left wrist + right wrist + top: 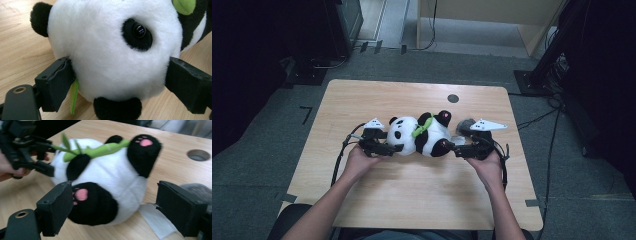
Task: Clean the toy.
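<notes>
One wooden table, pale, with a round hole near its far edge. Plush panda lies on its back mid-table, head toward the person's left, feet right, green bamboo sprig across its chest. Left gripper: jaws spread wide, flanking the head, left pad touching fur. Right gripper: released, jaws apart, one beside a pink-soled foot. White fabric tag on the table by the body.

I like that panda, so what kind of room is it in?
Probably a lab or workshop, not a playroom: a plain wooden table on grey carpet, with cables and dark equipment stands around it.
</notes>
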Action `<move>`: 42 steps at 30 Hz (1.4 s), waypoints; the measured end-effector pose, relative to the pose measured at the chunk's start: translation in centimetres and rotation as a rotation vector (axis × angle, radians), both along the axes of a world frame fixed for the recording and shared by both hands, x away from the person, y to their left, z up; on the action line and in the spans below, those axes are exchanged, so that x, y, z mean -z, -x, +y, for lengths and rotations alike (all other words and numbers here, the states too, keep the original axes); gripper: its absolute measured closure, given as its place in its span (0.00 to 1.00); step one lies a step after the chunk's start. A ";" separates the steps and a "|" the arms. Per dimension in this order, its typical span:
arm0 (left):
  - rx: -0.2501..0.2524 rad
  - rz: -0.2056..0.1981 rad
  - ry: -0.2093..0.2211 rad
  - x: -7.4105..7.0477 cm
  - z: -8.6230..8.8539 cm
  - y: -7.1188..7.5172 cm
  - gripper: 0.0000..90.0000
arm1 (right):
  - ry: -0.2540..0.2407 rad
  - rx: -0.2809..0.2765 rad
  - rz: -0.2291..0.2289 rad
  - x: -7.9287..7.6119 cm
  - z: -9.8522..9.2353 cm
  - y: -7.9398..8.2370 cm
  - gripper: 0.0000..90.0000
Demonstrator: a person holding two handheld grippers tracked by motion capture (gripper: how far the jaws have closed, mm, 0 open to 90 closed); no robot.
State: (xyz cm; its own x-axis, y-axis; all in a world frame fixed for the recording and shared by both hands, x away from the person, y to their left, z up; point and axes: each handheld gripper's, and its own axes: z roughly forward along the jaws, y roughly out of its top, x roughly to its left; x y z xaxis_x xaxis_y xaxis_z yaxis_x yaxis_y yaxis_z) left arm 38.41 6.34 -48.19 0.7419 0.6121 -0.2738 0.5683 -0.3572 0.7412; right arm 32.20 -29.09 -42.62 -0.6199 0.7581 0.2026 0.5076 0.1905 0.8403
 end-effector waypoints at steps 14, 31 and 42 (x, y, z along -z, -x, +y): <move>-0.001 0.009 0.014 0.0 0.1 -0.2 0.12 | 0.058 -0.052 0.043 2.8 2.7 -0.9 0.00; -0.011 0.021 0.045 0.1 0.0 -0.4 0.15 | 0.114 -0.102 0.024 4.9 4.4 -2.0 0.03; -0.044 0.038 0.084 0.2 -0.3 -0.5 0.17 | 0.154 0.000 -0.039 5.2 4.9 -2.3 0.16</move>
State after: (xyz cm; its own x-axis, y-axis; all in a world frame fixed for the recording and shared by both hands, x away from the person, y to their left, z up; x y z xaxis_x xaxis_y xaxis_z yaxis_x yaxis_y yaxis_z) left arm 38.91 6.05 -48.37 0.7029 0.6178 -0.3524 0.6101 -0.2689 0.7453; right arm 34.55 -24.19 -47.81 -0.6251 0.7783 0.0598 0.4753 0.3188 0.8200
